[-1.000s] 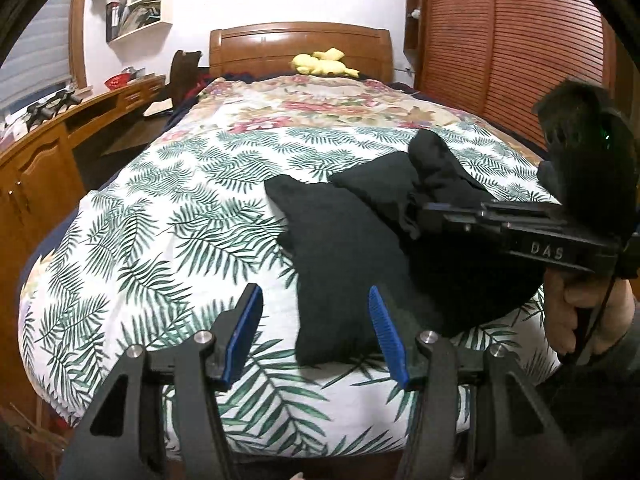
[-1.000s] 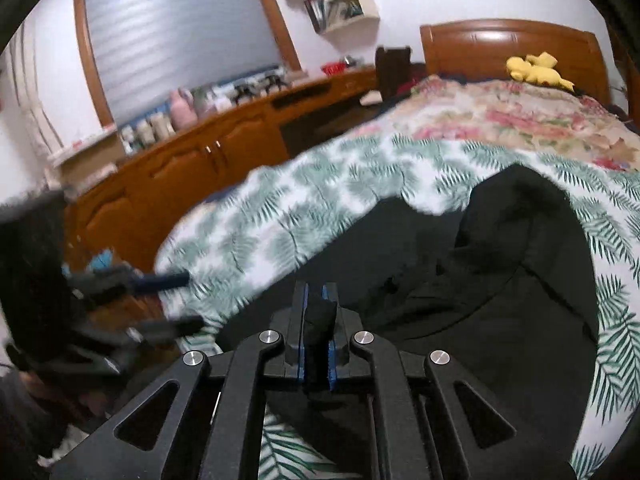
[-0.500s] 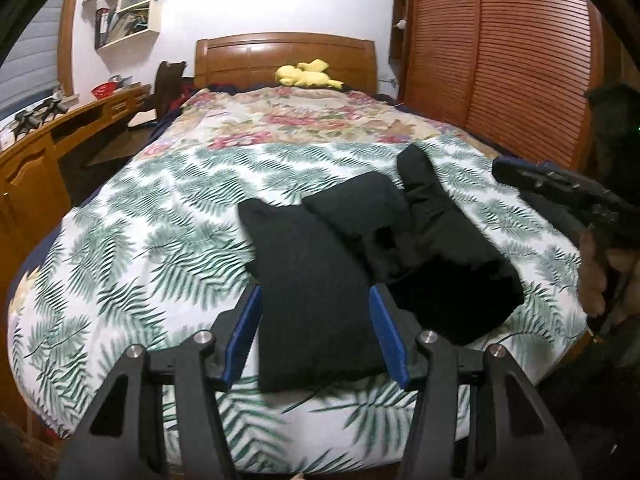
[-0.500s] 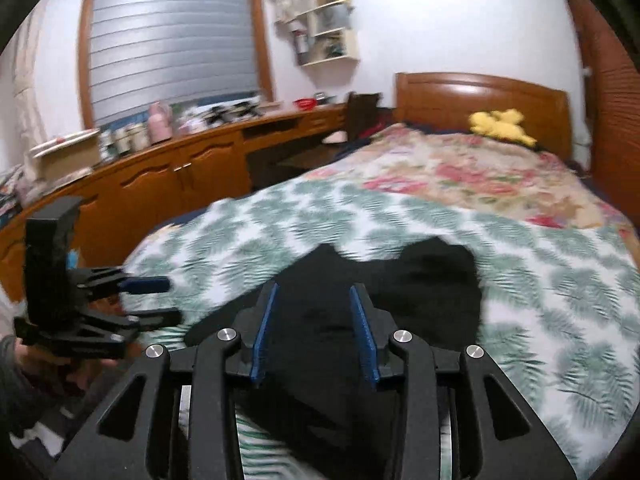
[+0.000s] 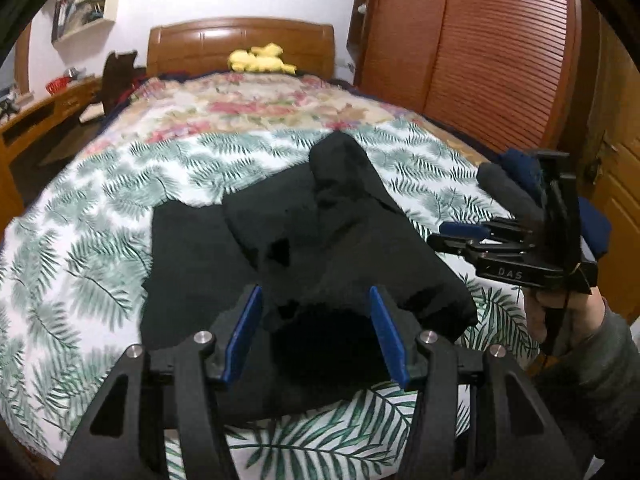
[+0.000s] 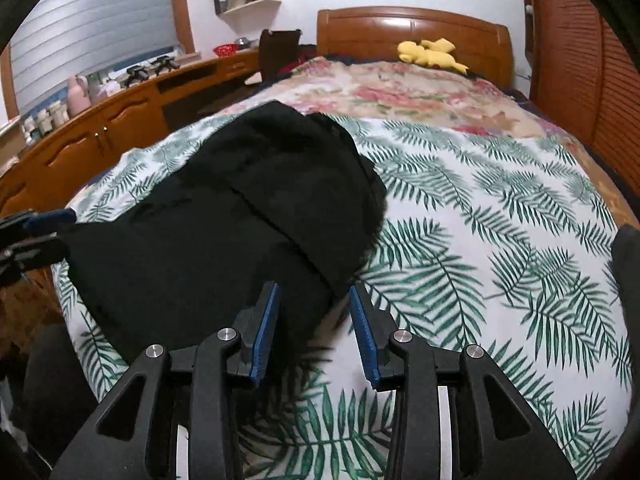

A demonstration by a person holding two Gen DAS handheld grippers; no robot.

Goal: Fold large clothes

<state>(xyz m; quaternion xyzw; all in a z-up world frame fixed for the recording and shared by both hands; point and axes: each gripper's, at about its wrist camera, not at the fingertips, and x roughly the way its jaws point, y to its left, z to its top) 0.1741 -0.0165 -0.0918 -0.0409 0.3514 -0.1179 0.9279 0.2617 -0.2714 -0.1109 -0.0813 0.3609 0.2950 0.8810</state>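
A black garment lies partly folded on the palm-leaf bedspread, with a narrow part reaching toward the headboard. My left gripper hovers open over the garment's near edge, and its blue pads grip nothing. In the left wrist view, my right gripper hangs at the garment's right side, held by a hand. Seen from the right wrist, the garment covers the left half of the bedspread. The right gripper is open above the garment's near right corner. The left gripper shows at the left edge.
A yellow plush toy lies by the wooden headboard. A floral cover lies over the far half of the bed. A wooden cabinet with bottles runs along the left. Louvred wardrobe doors stand on the right.
My right gripper let go of the black fabric, opened and drew back to the garment's near right corner. My left gripper shifted right, from the garment's left part to over its middle.
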